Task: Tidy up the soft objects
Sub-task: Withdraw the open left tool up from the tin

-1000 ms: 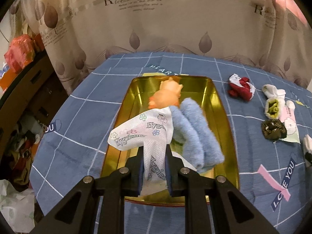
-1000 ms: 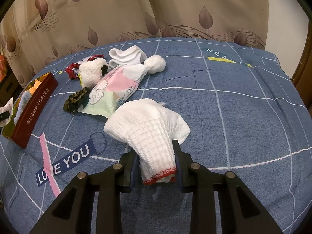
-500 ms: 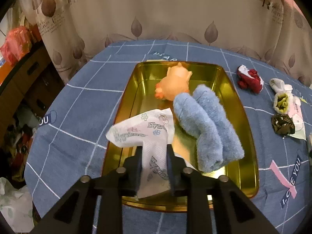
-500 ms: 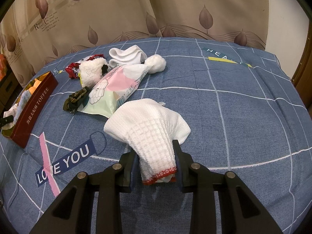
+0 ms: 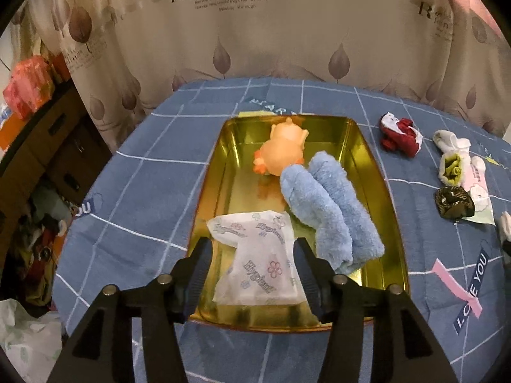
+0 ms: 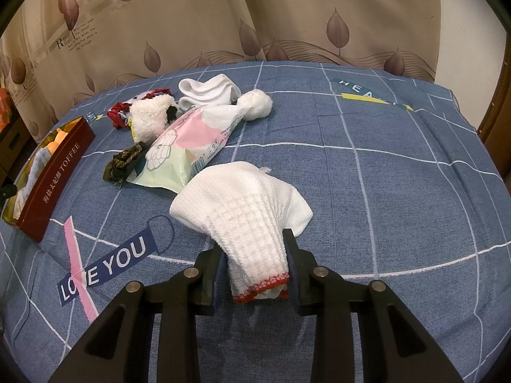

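A gold tin tray [image 5: 388,223] holds an orange plush toy [image 5: 284,153], a folded blue towel [image 5: 329,210] and a white printed tissue pack [image 5: 258,265]. My left gripper [image 5: 252,255] is open, its fingers on either side of the tissue pack lying in the tray's near end. My right gripper [image 6: 255,265] is shut on a white waffle-knit cloth [image 6: 246,210] with a red hem, resting on the blue cloth. The tray's red side [image 6: 54,178] shows at the left of the right wrist view.
On the blue checked cloth [image 6: 383,175] lie a pink-green wipes pack [image 6: 185,146], white socks [image 6: 207,89], a white ball [image 6: 255,105], a fluffy white item [image 6: 150,118], a red-white item [image 5: 399,131] and a dark scrunchie [image 5: 453,201]. A curtain hangs behind. Cluttered furniture [image 5: 38,159] stands left.
My left gripper has opened and let go of the tissue pack, which now lies in the tray. The right gripper and its cloth have not moved.
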Motion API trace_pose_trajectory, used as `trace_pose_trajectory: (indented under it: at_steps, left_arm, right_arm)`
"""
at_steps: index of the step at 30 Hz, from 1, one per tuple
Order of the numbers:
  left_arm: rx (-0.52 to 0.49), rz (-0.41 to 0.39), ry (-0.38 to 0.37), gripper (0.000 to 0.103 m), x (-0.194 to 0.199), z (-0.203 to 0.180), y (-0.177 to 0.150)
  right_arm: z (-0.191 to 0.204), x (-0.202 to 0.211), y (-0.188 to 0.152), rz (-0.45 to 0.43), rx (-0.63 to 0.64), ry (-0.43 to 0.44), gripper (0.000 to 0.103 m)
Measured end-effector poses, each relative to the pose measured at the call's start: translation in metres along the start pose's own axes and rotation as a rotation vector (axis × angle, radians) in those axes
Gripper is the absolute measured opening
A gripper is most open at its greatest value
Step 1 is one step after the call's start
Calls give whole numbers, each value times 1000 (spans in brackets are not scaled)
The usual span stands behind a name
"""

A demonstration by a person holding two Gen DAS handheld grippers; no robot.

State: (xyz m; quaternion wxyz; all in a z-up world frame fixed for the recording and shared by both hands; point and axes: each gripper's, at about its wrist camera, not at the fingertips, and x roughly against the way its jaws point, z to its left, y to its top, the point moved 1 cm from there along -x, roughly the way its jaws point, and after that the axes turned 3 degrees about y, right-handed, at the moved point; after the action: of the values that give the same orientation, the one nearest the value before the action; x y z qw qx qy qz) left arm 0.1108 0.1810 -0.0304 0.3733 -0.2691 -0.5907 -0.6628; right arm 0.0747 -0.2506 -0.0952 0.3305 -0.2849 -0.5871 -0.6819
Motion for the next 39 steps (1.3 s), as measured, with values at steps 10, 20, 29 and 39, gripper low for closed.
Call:
trace_pose_trajectory:
  at_steps: [10,20,29,39]
  left_arm:
    - [16,-95,80,55,23,17,-17]
    - [139,-107,132,56,16,55,-33]
    - [294,-84,138,56,13,90,-41]
    - [349,-53,198,56,7,106,-45]
  right_arm:
    - [3,6,3,-29,20,9,26]
    - [18,16,13,-49,14,40,26]
    - [83,28,31,-57,118,114,26]
    - [203,29,51,-40,310,276,26]
